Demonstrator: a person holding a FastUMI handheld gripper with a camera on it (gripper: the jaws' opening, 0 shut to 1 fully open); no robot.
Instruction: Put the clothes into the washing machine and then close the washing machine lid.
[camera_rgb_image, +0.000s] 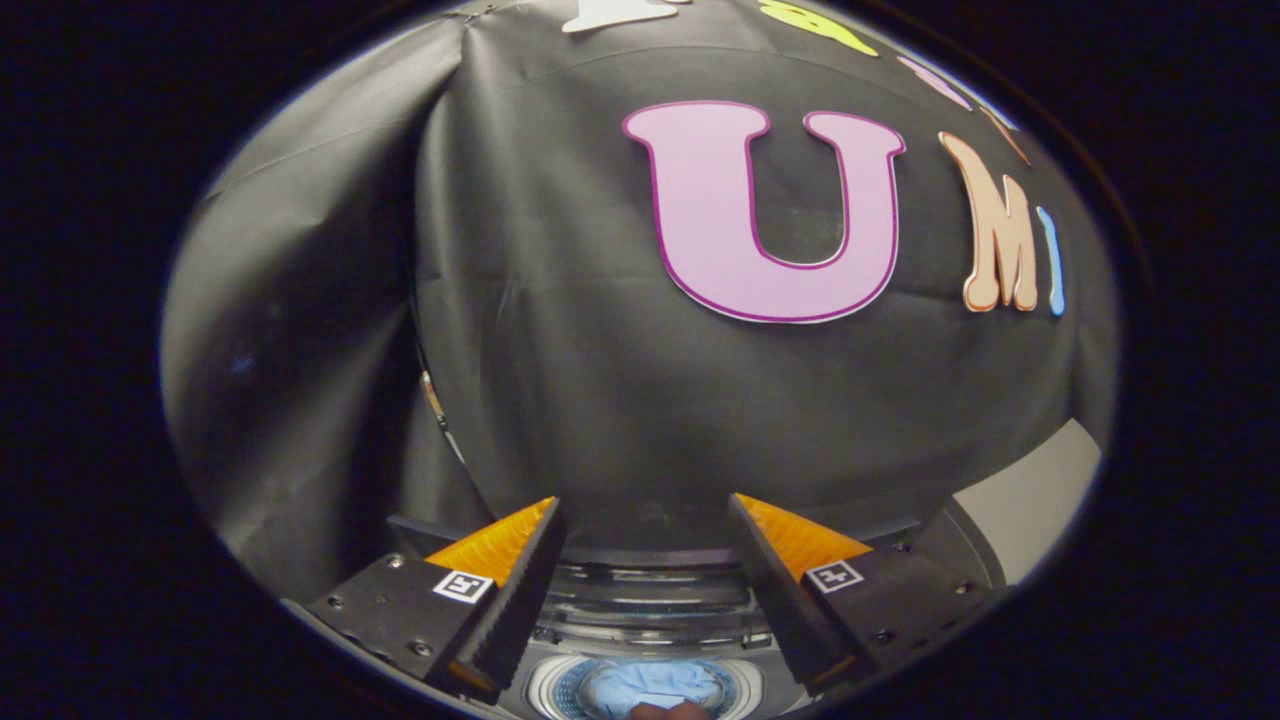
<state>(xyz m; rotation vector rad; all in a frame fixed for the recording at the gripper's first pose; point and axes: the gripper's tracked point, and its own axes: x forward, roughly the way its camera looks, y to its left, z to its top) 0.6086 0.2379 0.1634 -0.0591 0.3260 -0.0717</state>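
Observation:
My gripper (645, 515) is held high and stands open, with nothing between its fingers. Below and between the fingers I see the top of the washing machine (650, 610), its clear lid raised toward the back. Down in the round drum lies a light blue piece of clothing (650, 685). A small brownish shape at the drum's near rim is too cut off to identify.
The booth's black cloth wall (600, 380) hangs close behind the machine. A pale wall strip (1040, 500) shows to the right of the right finger.

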